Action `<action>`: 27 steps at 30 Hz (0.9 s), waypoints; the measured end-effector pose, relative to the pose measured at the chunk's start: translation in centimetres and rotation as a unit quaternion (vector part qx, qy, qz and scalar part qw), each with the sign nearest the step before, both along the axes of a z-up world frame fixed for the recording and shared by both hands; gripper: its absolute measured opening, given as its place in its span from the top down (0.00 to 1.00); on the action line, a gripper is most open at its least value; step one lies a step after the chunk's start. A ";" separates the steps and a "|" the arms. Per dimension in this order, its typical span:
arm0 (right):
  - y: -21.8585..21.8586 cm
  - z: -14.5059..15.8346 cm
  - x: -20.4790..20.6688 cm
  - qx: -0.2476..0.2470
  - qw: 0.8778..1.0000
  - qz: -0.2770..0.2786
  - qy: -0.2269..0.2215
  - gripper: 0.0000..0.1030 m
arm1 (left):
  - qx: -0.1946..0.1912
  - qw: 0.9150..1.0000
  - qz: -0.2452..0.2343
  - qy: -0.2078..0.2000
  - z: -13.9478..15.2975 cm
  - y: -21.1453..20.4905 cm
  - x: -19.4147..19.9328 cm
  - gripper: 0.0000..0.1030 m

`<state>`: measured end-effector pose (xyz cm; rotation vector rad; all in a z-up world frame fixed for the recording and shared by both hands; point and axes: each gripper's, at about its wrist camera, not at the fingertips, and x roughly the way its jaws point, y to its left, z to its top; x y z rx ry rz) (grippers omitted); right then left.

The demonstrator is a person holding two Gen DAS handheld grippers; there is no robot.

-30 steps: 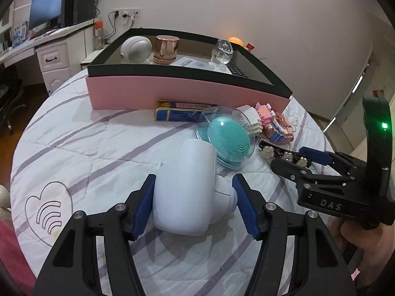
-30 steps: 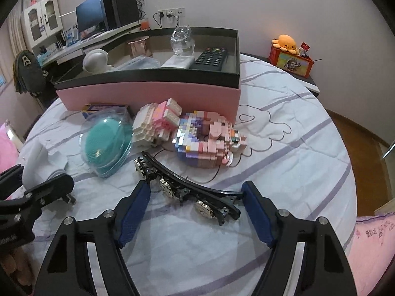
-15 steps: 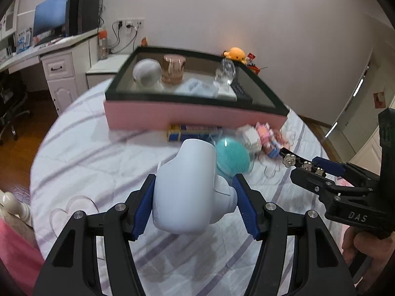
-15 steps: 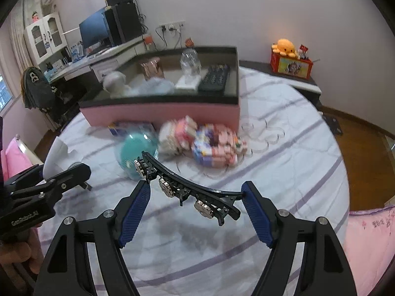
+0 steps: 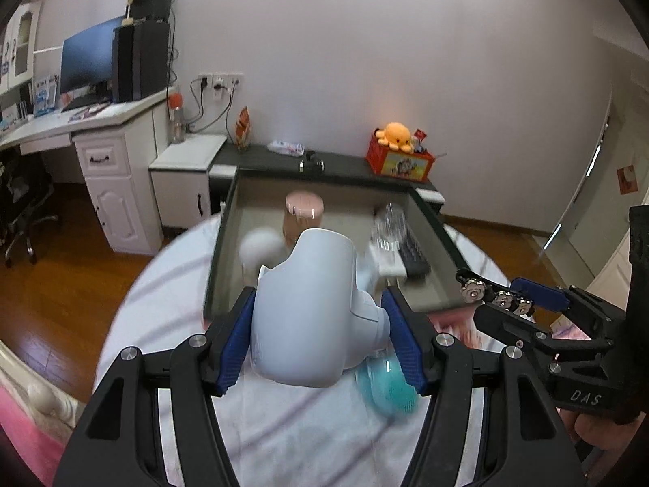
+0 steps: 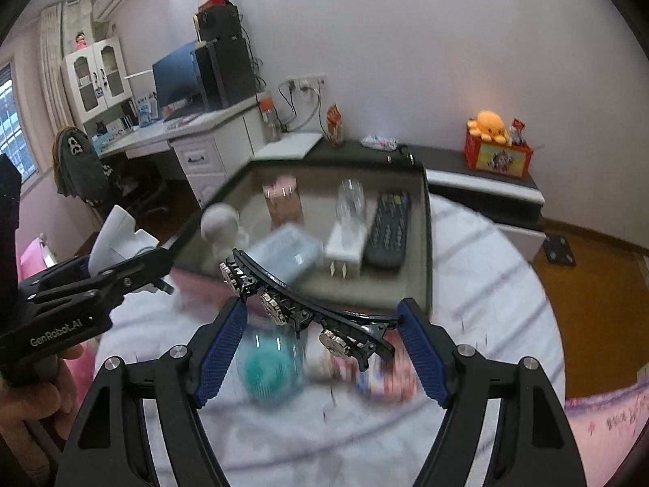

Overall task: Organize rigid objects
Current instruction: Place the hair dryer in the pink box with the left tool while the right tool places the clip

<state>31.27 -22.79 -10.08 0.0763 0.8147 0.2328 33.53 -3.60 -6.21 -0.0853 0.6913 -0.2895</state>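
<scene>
Above the striped bedspread (image 5: 170, 296), my left gripper (image 5: 318, 339) is clamped on a white plastic appliance (image 5: 308, 308), its blue pads pressing both flanks, while my right gripper (image 6: 320, 349) holds a black jewelled hair clip (image 6: 300, 304) squeezed end to end between its pads. Both loads hang clear of the bed, in front of the pink-sided tray (image 6: 426, 243) that already takes a remote control (image 6: 387, 229), a clear glass (image 6: 351, 203), a rose-coloured cup (image 6: 284, 201), a white round gadget (image 6: 221, 225) and a pale blue box (image 6: 286, 249). A teal brush in a clear case (image 6: 267, 369) and a block-built toy (image 6: 389, 377) lie on the bed below; motion blur leaves their outlines uncertain. To finish this carry well, I judge each piece should clear the tray's near wall before descending, the appliance heading for bare floor at the tray's left, the clip lowered flat into a free gap so its stones do not snag, and neither pair of jaws easing off until its load rests on the tray floor.
</scene>
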 end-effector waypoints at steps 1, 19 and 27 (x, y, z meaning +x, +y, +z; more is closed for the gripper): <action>0.1 0.3 0.5 0.000 1.000 0.001 -0.003 0.25 | 0.002 1.000 0.000 -0.003 0.4 -0.1 0.8 0.39; -0.6 -3.7 17.8 -0.030 0.998 -0.017 0.057 0.24 | 0.037 0.998 -0.012 0.054 -2.8 -2.8 17.6 0.39; -0.7 -6.2 19.9 -0.038 0.996 -0.018 0.085 0.24 | 0.039 0.997 -0.009 0.070 -4.4 -2.9 19.3 0.38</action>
